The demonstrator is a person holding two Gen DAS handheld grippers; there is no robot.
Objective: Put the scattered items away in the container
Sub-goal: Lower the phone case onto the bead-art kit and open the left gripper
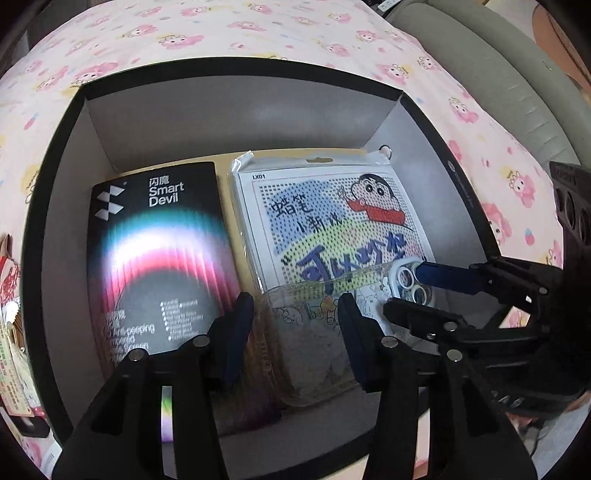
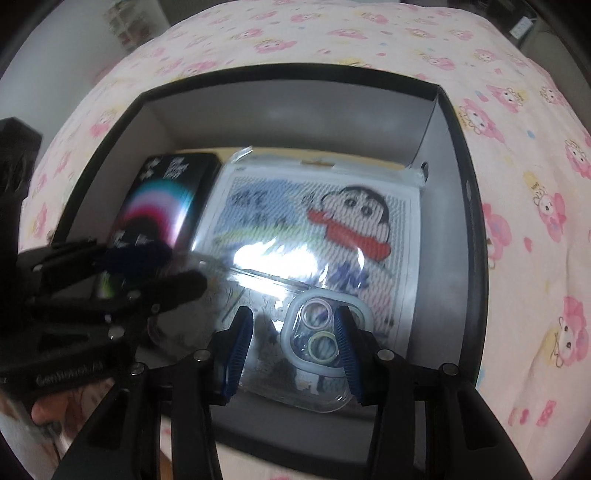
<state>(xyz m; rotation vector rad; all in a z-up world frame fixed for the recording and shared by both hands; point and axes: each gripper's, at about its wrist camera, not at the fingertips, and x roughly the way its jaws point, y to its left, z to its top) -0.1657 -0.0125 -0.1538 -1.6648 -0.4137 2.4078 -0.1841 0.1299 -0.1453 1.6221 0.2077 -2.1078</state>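
judging from what lies in the box (image 1: 62, 155), most of the tidying looks done. the black-rimmed box sits on a pink cartoon-print sheet (image 1: 258, 26), and inside it a black smart devil package (image 1: 159, 236) lies flat at the left, with a bagged cartoon bead kit (image 1: 332, 221) flat beside it at the right.

a clear phone case (image 2: 314, 343) with a ringed camera frame is the item in hand. it lies across the near part of the box, over the lower edge of the bead kit, and whether it rests there or is held just above is hard to tell. the right gripper (image 2: 295, 350) has its jaws partly apart on either side of the case's camera end; whether the blue pads press on it i cannot tell. the left gripper (image 1: 295, 332) is also partly apart, straddling the other end of the case, with no clear contact showing.

what is left seems small: letting the case settle and lifting both grippers clear. some packets (image 1: 11, 332) show outside the box at the left edge of the left view, possibly still to be put away.
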